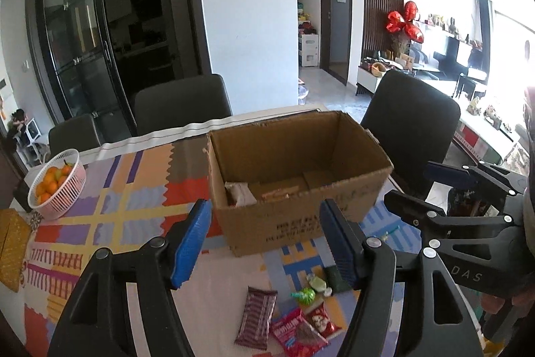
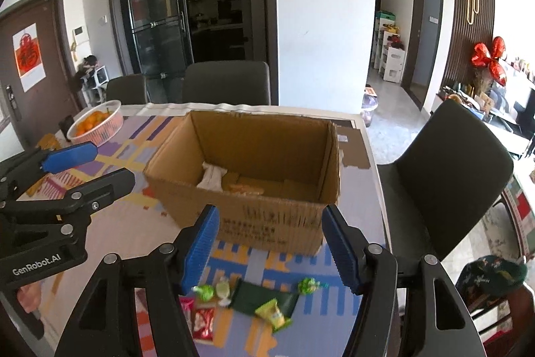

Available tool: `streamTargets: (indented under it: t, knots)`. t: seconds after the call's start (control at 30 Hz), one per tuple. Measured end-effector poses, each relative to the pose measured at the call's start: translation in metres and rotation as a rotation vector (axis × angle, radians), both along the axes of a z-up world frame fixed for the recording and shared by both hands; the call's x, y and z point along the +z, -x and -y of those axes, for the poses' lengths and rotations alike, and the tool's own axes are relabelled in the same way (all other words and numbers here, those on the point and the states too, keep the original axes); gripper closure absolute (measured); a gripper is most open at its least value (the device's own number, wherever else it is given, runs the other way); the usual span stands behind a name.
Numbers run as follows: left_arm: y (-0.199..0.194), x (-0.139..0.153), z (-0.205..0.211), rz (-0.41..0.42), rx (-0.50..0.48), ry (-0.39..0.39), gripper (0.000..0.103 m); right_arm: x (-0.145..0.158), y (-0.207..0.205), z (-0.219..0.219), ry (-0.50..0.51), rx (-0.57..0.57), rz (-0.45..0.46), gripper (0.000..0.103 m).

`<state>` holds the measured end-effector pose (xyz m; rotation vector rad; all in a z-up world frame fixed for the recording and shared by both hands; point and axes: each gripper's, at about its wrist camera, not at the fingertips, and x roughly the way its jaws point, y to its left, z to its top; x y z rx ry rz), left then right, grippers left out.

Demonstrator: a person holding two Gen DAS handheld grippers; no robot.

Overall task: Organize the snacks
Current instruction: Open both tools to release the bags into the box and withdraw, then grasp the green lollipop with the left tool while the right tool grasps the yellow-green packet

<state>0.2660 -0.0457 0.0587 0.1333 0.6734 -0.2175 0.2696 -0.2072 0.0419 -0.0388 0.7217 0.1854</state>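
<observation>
An open cardboard box stands on the patterned tablecloth with a pale packet and orange packets inside. Loose snacks lie in front of it: a maroon bar, red packets, green candies, a dark green packet and a yellow-green packet. My left gripper is open and empty above the snacks. My right gripper is open and empty beside it.
A white basket of oranges stands at the table's far left. Dark chairs surround the table. A yellow object lies at the left edge.
</observation>
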Motion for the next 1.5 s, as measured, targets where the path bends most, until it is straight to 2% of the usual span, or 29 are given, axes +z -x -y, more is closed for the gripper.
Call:
streamTargets:
  t: [0.23,0.6,1.07,1.5]
  knots:
    - [0.025,-0.013,0.000,-0.028,-0.008,0.011,0.036,-0.010,0.026,0.002,-0.032,0.002,-0.009,0.038]
    - [0.057,-0.054,0.004,-0.091,-0.028,-0.012,0.036,-0.040,0.059,0.001,0.000,0.000,-0.051,0.038]
    - [0.056,-0.106,0.006,-0.189,-0.066,-0.010,0.036,-0.087,0.068,0.004,0.041,-0.021,-0.148,0.038]
    - [0.029,-0.148,0.013,-0.273,-0.099,-0.024,0.041,-0.123,0.049,0.006,0.061,-0.027,-0.246,0.038]
